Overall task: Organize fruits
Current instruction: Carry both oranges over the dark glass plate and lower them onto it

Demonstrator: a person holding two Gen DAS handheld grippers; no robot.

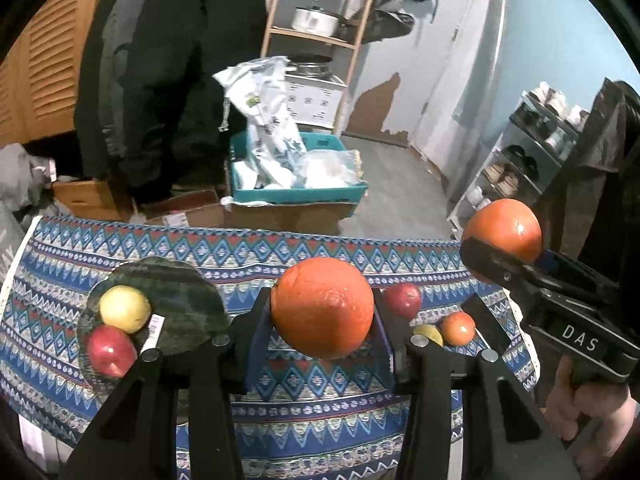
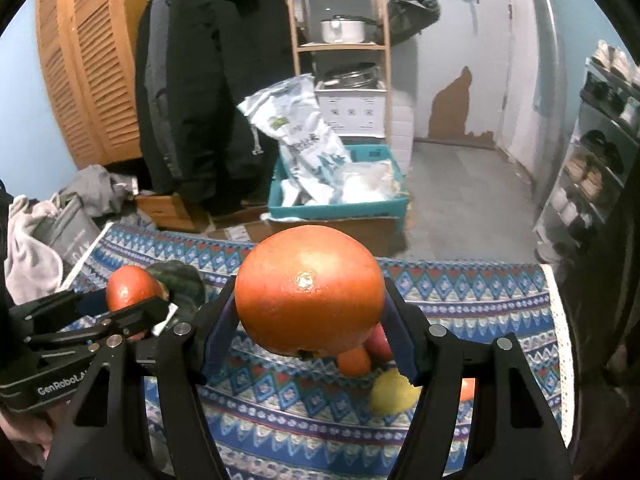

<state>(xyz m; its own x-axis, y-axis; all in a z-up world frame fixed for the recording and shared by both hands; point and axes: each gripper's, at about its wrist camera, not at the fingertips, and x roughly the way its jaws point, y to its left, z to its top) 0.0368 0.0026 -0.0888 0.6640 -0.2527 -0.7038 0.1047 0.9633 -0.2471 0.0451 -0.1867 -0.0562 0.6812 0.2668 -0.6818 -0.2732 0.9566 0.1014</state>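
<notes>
My left gripper is shut on a large orange and holds it above the patterned tablecloth. My right gripper is shut on a second large orange, also held in the air; it shows at the right of the left wrist view. A dark green plate at the left holds a yellow apple and a red apple. On the cloth at the right lie a red apple, a small orange and a lemon.
Beyond the table's far edge stand cardboard boxes, a teal crate with plastic bags, a wooden shelf with pots, a hanging black coat and a shoe rack at the right.
</notes>
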